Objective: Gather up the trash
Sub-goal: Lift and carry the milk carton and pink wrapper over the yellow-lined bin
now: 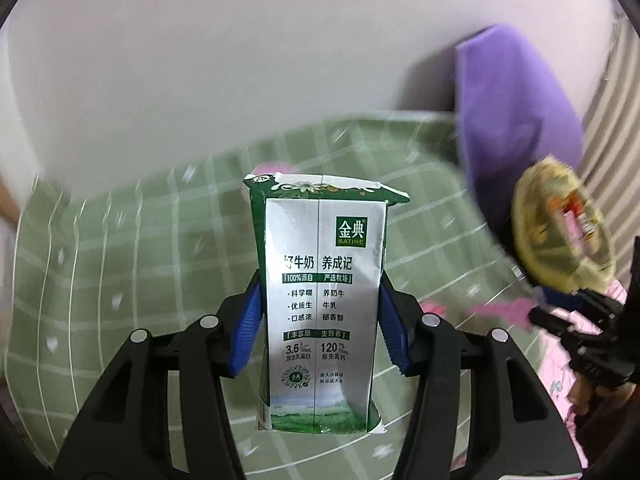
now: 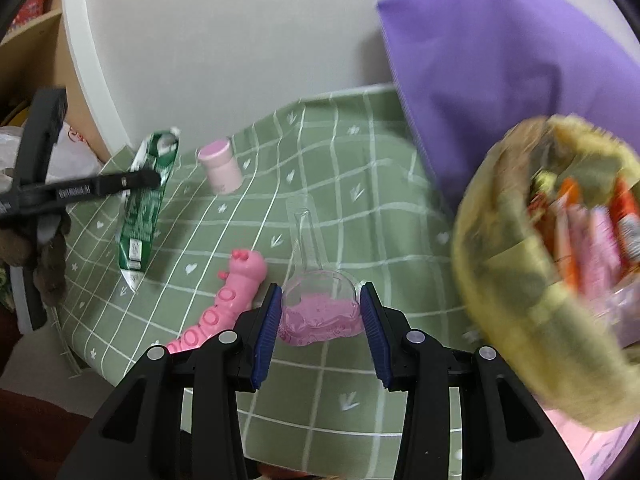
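My left gripper (image 1: 320, 282) is shut on a green and white milk carton (image 1: 320, 240), its blue pads pressing on both sides; the carton stands upright above the green checked cloth (image 1: 120, 260). In the right wrist view the carton (image 2: 146, 208) and the left gripper (image 2: 140, 179) hang over the cloth's left end. My right gripper (image 2: 320, 292) is shut on the bulb of a clear flask (image 2: 320, 312) with pink liquid in it, neck pointing away. A yellow bag (image 2: 520, 280) full of wrappers is blurred close on the right; I cannot tell what holds it. It also shows behind the right gripper (image 1: 538, 296).
On the green checked cloth (image 2: 380, 208) lie a pink capped bottle (image 2: 220, 170) and a pink caterpillar toy (image 2: 228, 304). A purple cushion (image 2: 500, 60) leans on the white wall at the back right. A shelf (image 2: 40, 40) and a brown plush (image 2: 48, 264) are at the left.
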`<state>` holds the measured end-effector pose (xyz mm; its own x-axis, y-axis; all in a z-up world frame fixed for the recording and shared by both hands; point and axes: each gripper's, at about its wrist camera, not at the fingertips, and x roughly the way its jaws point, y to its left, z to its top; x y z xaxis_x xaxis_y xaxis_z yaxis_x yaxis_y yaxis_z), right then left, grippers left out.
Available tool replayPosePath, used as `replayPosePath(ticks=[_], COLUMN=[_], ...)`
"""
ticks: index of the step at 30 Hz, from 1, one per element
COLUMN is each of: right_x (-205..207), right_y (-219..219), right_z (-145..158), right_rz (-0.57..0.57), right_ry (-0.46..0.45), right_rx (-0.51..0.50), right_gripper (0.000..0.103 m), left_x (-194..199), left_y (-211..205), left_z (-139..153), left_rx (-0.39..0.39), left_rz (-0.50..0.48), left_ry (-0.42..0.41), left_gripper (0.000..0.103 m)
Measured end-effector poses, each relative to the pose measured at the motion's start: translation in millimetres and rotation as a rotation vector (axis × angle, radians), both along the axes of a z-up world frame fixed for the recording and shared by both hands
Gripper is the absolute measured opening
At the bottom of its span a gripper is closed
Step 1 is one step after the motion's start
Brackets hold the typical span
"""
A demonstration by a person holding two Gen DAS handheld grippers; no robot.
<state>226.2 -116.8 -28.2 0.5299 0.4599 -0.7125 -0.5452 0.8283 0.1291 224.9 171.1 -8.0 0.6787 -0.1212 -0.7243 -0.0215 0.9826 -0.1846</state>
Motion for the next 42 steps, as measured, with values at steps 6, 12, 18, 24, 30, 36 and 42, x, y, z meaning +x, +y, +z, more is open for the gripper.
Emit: replayPosePath(ticks=[6, 12, 18, 24, 30, 36, 42], right_x=[-1.8, -3.8, -14.0, -26.1, -32.6, -20.4, -4.6], right_y=[-36.2, -92.2, -153.5, -198.0, -220.8, -241.4, -233.6], right_z=[57.4, 116.4, 141.4, 141.6, 140.4, 140.3, 127.9], right_rz=[-0.066, -0.201, -0.345, -0.465, -0.550, -0.592, -0.546], right_ry=[-0.164, -0.310, -0.380, -0.380, -0.374, -0.357, -0.309], right_rx=[0.008, 0.006, -0.028, -0.026, -0.006, 0.049, 0.082], right_gripper=[0.039, 0.039, 0.039, 0.039, 0.039, 0.039, 0.039], left_x=[19.2, 39.6, 49.5, 62.4, 77.5, 102.0, 125.9], left_y=[-60.5, -133.7, -204.8, -249.0, -273.8, -300.6, -313.4], left_z=[66.4, 124.9, 142.8, 139.8, 137.8, 95.3, 20.7], left_rx=[-0.010, -0.051, -0.075, -0.121, -0.201, -0.223, -0.134], left_rz=[-0.120, -0.245, -0.386, -0.471, -0.492, -0.519, -0.568], left_ry=[-0.182, -0.345, -0.401, -0.394, -0.430, -0.377, -0.121], left_gripper=[0.050, 0.050, 0.050, 0.050, 0.050, 0.050, 0.050])
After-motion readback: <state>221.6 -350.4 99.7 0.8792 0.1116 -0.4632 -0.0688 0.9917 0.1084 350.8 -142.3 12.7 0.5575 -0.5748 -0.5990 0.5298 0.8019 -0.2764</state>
